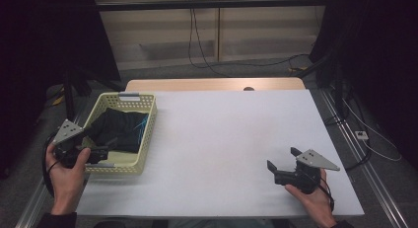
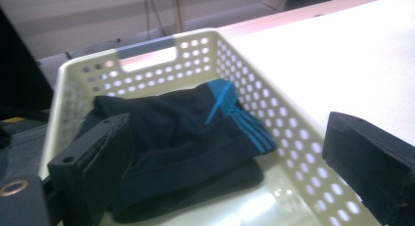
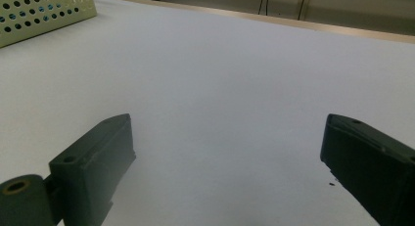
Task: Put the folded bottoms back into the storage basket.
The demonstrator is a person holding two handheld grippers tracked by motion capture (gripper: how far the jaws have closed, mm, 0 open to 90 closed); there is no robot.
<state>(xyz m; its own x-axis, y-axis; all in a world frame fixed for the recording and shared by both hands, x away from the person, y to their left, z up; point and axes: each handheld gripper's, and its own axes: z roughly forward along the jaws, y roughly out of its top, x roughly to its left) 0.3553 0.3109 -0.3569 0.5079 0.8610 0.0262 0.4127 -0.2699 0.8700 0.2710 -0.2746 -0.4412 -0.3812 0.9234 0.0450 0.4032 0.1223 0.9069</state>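
1. the left gripper (image 1: 101, 151) is hovering at the near rim of the pale yellow perforated basket (image 1: 146, 134), its jaws standing wide apart and holding nothing.
2. the dark folded garment with blue stripes (image 1: 121, 129) is lying inside the basket, just ahead of that gripper and slightly below it; in the left gripper view the garment (image 2: 181, 138) is sitting between the 2 jaws, with 1 jaw overlapping its near corner, though i cannot tell whether it is touching the cloth.
3. the garment's long axis is running along the basket's length, away from the person, with the blue striped edge pointing toward the table's middle.
4. the right gripper (image 1: 283, 166) is resting well apart on the bare white table (image 1: 222, 139), jaws also spread and empty, facing toward the basket; the basket's corner (image 3: 44, 11) is showing far off in its own view.
5. judging by this, the left hand is far nearer, so the pick is likely falling to it: a short forward and downward reach into the basket.
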